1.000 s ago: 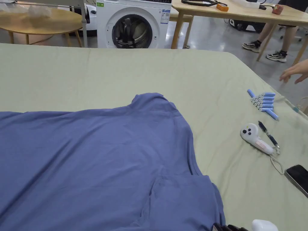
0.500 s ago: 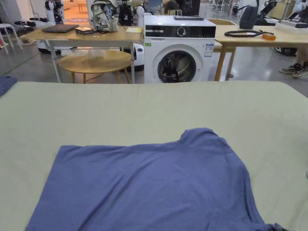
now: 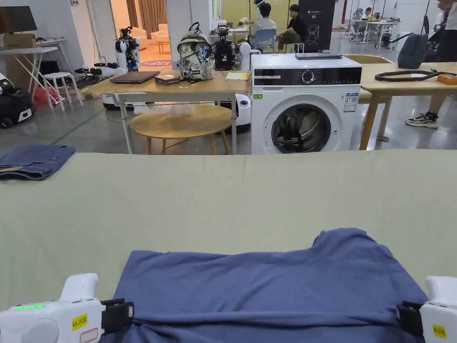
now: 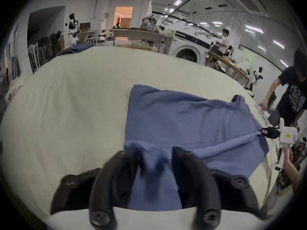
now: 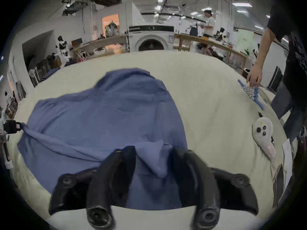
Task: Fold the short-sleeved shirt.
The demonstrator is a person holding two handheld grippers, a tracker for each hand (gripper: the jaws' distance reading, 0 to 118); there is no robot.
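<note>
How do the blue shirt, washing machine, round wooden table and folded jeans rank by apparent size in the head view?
1. blue shirt, nearest the camera
2. washing machine
3. round wooden table
4. folded jeans

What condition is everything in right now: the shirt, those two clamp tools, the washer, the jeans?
Blue shirt: spread on the bed, near edge lifted.
Left gripper: shut on the shirt.
Right gripper: shut on the shirt.
Washing machine: door open.
Jeans: folded, on the bed's far left.

Plain blue shirt (image 3: 267,286) on a pale green sheet (image 3: 214,196).
</note>
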